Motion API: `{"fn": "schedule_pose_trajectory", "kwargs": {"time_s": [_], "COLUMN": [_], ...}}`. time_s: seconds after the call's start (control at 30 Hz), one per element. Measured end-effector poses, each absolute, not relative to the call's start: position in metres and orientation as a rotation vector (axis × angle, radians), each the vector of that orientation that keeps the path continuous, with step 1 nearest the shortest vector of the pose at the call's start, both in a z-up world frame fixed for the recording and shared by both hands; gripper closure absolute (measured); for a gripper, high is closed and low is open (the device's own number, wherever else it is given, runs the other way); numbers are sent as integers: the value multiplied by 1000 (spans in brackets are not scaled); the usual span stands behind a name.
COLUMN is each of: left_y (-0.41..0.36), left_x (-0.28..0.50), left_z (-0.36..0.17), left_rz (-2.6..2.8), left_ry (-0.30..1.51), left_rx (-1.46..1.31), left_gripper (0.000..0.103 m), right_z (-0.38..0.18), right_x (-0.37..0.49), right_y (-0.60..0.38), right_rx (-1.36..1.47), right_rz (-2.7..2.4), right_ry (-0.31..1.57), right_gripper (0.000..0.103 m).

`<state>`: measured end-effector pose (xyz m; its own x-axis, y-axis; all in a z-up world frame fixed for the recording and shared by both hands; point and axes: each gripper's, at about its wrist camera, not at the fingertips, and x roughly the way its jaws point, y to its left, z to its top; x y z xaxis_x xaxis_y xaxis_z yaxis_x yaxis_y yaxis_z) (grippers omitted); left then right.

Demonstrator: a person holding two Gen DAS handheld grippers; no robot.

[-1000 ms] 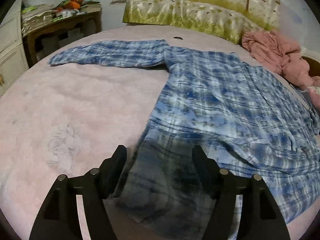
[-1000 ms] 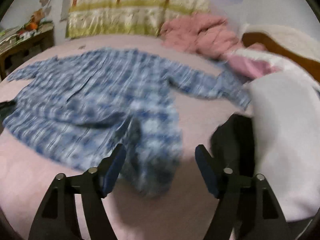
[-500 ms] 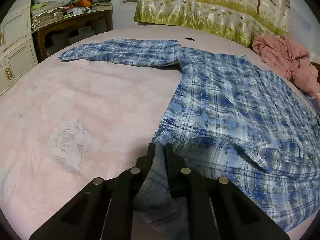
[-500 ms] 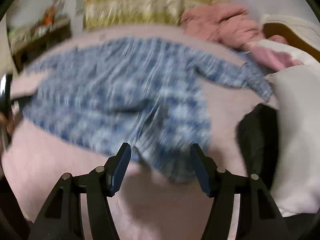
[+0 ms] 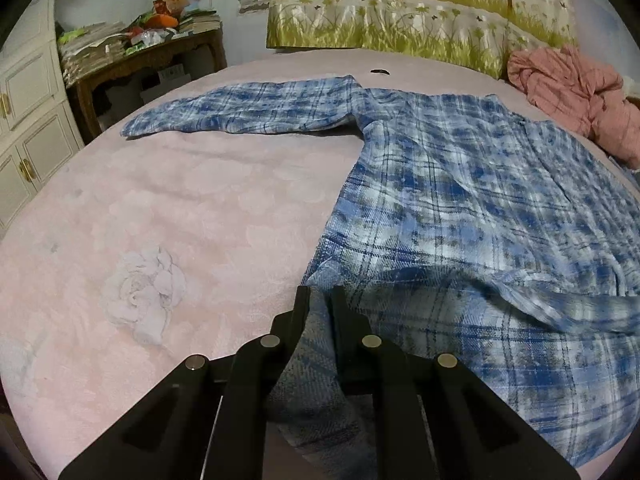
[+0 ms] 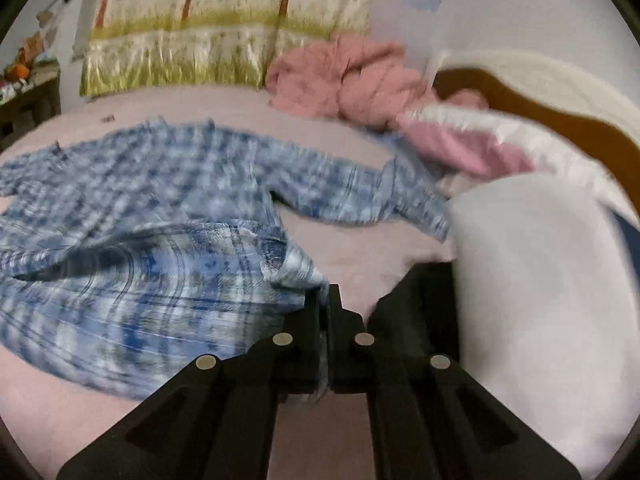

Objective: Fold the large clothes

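Observation:
A blue plaid shirt (image 5: 460,184) lies spread on the pink bed, one sleeve stretched toward the far left. My left gripper (image 5: 320,296) is shut on the shirt's near left hem corner, and a fold of cloth runs between its fingers. In the right wrist view the same shirt (image 6: 140,240) is blurred, with its other sleeve reaching right. My right gripper (image 6: 325,292) is shut on the shirt's near right hem corner, the cloth pinched thin between the jaws and lifted slightly off the bed.
A pink bedspread (image 5: 180,208) covers the bed. A pink garment heap (image 6: 344,80) lies by the flowered pillows (image 5: 400,12). A white pillow (image 6: 540,280) and a black item (image 6: 420,300) sit at the right. A cluttered wooden table (image 5: 152,52) and white cabinet (image 5: 28,120) stand at the left.
Both grippers closed on the shirt's hem corners, the left first, then the right. The right gripper shifted sideways and the hem now rises a little.

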<state>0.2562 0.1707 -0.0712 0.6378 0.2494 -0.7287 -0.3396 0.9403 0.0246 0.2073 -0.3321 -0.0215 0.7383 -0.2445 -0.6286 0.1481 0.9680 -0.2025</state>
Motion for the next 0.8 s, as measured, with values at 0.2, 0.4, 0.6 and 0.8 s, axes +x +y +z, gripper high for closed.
{"fn": "schedule_pose_trajectory", "kwargs": {"time_s": [0.2,0.4,0.6,0.8], "left_y": [174,177,170,158], "left_x": [255,244,218,218], "left_z": [-71,-61,-64,-71], "left_rz": [315,255,209,222], "left_ry": [811,812,912,895], "left_rx": [-150,-183,-175,-81], "left_gripper": [92,62,26,37], "right_z": [-49,-28,-63,-75], "right_x": [211,163,161,177], "right_y": [-358,-338,-319,-338], "right_rx": [-117,-82,-198,-104], "right_rz": [-290,-176,-159,-146], "right_ry": [780,732,911,919], "right_gripper": [83,51,59,102]}}
